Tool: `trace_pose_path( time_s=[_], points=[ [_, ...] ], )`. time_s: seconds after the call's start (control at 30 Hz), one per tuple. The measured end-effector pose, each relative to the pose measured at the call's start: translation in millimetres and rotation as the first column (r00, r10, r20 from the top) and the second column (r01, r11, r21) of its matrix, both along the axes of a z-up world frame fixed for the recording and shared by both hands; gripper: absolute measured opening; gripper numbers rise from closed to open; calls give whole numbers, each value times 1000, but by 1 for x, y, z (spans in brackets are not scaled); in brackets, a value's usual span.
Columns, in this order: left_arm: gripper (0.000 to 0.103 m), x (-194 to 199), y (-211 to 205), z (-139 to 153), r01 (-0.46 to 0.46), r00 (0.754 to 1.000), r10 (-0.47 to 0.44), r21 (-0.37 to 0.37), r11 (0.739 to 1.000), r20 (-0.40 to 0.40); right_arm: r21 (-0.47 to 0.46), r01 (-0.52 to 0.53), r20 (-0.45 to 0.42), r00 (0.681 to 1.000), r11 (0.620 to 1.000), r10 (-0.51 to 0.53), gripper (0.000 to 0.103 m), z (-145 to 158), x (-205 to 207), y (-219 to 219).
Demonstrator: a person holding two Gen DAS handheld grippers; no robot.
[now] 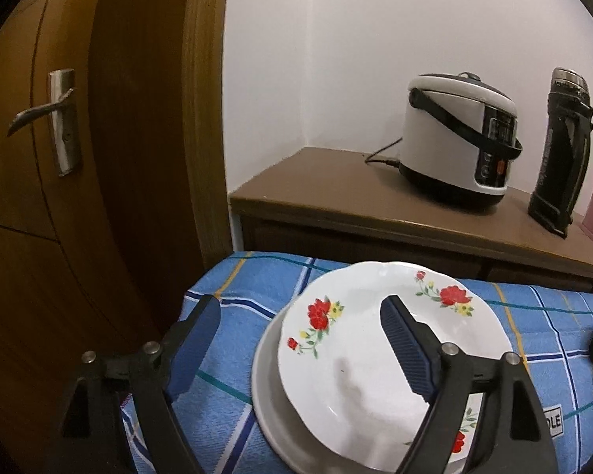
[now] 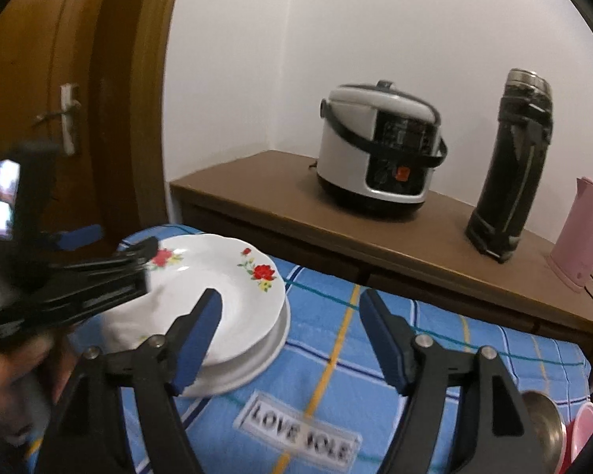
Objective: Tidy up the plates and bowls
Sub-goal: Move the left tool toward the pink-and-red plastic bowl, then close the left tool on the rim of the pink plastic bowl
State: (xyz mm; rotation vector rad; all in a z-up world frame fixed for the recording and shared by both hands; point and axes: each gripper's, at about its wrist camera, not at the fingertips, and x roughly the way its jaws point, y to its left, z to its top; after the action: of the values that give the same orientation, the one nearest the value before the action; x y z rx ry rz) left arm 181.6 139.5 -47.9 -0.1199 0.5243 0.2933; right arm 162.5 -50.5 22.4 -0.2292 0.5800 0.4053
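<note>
The floral plate is stacked on a plain plate at lower centre, on the cloth. The left gripper and right gripper are spread wide, nothing held. The top plate could be knocked askew by a finger over it.

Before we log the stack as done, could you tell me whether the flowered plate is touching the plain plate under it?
Touching. The right wrist view shows the flowered plate resting directly on the plain plate, with no gap at their right rims.

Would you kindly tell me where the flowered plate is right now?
In both views the flowered plate rests on a plain white plate, at the left end of the blue checked cloth, near the door.
</note>
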Motion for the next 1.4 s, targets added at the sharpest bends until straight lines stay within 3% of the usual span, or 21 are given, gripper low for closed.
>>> trace_pose_path(
  time_s=[0.27, 0.43, 0.57, 0.7, 0.87, 0.97, 1.27, 1.37, 1.4],
  points=[
    [85, -15, -21, 8, -10, 999, 10, 0, 1000, -37, 60, 53, -25, 998, 997, -52, 71, 25, -54, -89],
    [85, -48, -70, 27, 104, 994, -104, 4, 995, -17, 52, 158, -38, 987, 986, -157, 66, 26, -87, -153],
    [85, -74, -125, 35, 247, 969, -247, -4, 969, -7, 18, 249, -59, 967, 968, -247, 62, 19, -108, -200],
    [85, -93, -181, 37, 392, 920, -392, 11, 920, -4, -15, 339, -80, 937, 941, -339, 62, 11, -123, -243],
    [85, -99, -228, 37, 475, 880, -475, 4, 880, -19, -23, 410, -78, 909, 912, -411, 62, 8, -131, -278],
    [85, -102, -257, 44, 526, 850, -526, 0, 850, -22, 5, 451, -104, 888, 893, -448, 56, 6, -131, -302],
    [85, -74, -363, 65, 737, 671, -740, -63, 673, -51, 68, 552, -164, 828, 831, -536, 45, -1, -108, -363],
    [82, -62, -390, 62, 765, 638, -766, -47, 642, -81, 81, 571, -190, 813, 817, -550, 41, -6, -96, -378],
    [78, -56, -402, 60, 781, 617, -781, -44, 623, -100, 77, 574, -192, 811, 815, -552, 40, -7, -94, -381]
  ],
)
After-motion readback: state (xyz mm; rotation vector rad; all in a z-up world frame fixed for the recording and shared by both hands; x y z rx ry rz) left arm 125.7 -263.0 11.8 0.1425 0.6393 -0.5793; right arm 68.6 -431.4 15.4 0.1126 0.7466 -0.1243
